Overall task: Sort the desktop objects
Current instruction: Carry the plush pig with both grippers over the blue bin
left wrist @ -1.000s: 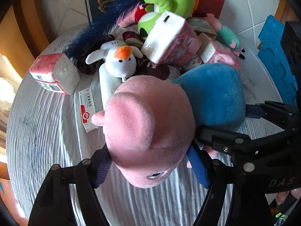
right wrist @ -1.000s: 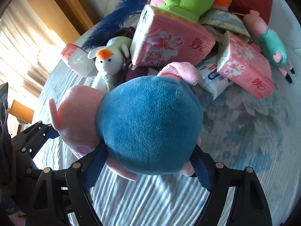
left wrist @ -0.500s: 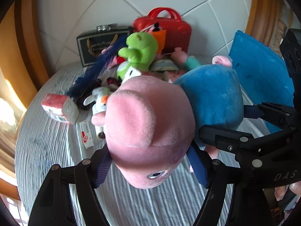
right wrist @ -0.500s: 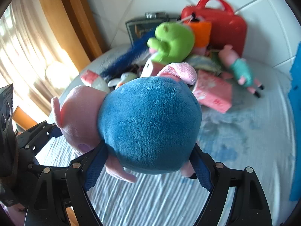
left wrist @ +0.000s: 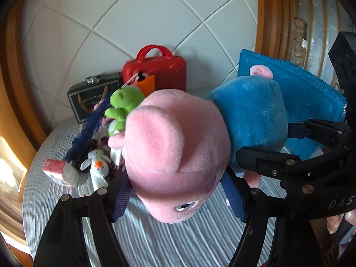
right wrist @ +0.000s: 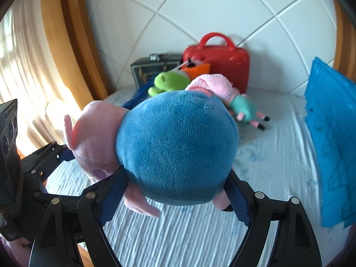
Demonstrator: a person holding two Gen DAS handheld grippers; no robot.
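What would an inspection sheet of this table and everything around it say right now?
Surface: table under a pale striped cloth.
Job's things: big pig plush, pink head and blue body, held clear of the cloth.
Clutter: green plush, white rabbit plush, small pig doll, tissue pack, red case, dark tin box, blue feathery thing.
Grippers: left gripper shut on the plush's head; right gripper shut on its blue body.
Cables: nothing seen.
Surroundings: white tiled wall, wooden frame, curtain, blue crate on the right.
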